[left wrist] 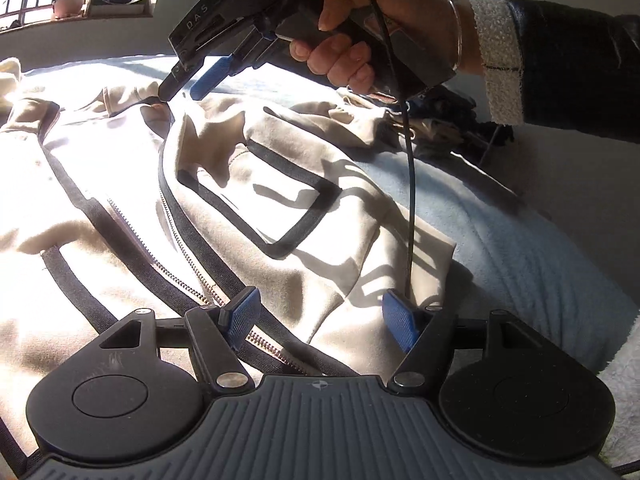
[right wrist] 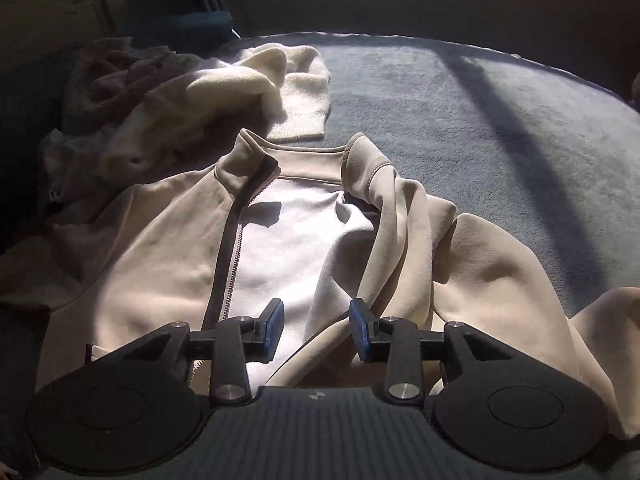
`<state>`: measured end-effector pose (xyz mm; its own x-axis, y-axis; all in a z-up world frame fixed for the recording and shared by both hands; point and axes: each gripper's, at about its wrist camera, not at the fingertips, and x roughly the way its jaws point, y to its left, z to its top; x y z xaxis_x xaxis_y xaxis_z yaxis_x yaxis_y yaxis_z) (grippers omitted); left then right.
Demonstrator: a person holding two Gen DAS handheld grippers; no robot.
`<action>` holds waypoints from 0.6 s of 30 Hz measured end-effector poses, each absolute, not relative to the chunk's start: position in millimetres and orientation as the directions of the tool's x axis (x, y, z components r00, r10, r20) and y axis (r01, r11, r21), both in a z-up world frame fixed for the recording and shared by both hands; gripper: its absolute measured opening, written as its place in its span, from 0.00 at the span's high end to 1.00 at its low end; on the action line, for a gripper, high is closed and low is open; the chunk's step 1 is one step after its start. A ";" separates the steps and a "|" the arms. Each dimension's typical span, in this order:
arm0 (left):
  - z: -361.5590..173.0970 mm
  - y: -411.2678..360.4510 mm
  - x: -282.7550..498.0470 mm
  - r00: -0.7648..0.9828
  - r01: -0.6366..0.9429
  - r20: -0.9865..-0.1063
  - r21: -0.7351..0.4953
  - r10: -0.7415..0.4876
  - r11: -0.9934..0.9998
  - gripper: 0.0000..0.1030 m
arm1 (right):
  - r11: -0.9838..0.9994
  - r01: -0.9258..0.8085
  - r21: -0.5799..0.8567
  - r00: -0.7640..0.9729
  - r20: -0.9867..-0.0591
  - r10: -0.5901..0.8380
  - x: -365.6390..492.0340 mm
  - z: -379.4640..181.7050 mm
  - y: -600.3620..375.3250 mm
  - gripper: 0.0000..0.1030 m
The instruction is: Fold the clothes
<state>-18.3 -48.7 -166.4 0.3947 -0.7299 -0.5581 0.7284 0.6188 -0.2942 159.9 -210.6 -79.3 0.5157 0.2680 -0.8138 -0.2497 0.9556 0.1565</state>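
A cream zip jacket (left wrist: 256, 200) lies unzipped across the blue bed cover (right wrist: 460, 92). My left tongs (left wrist: 320, 316) stand open over its near hem. My right tongs (right wrist: 316, 330), also open, hover at the far collar; a hand (left wrist: 360, 40) grips their handle.

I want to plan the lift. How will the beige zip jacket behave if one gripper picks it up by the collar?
The jacket will probably hang limp: it already lies in soft folds. Its unzipped front panels would likely fall apart. It looks thick, so perhaps rather heavy for one pinch.
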 end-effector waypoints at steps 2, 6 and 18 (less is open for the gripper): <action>-163.2 -44.0 -14.6 0.412 0.706 -0.556 -0.306 -0.722 0.639 0.34 | 0.955 -0.248 0.163 0.523 -0.807 0.274 152.1 -80.9 -218.1 0.63; -158.4 -34.6 -5.6 0.435 0.646 -0.564 -0.347 -0.702 0.680 0.34 | 0.955 -0.246 0.164 0.537 -0.797 0.275 141.3 -87.1 -227.8 0.64; -121.2 -1.6 47.0 0.522 0.503 -0.682 -0.239 -0.512 0.831 0.34 | 0.953 -0.276 0.122 0.582 -0.768 0.267 145.1 -116.8 -224.0 0.70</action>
<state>47.0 -1.6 -121.2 0.5216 -0.5120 -0.6825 0.5026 0.8308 -0.2391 145.1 -224.0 -116.8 0.5819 0.2668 -0.7683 -0.2758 0.9534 0.1223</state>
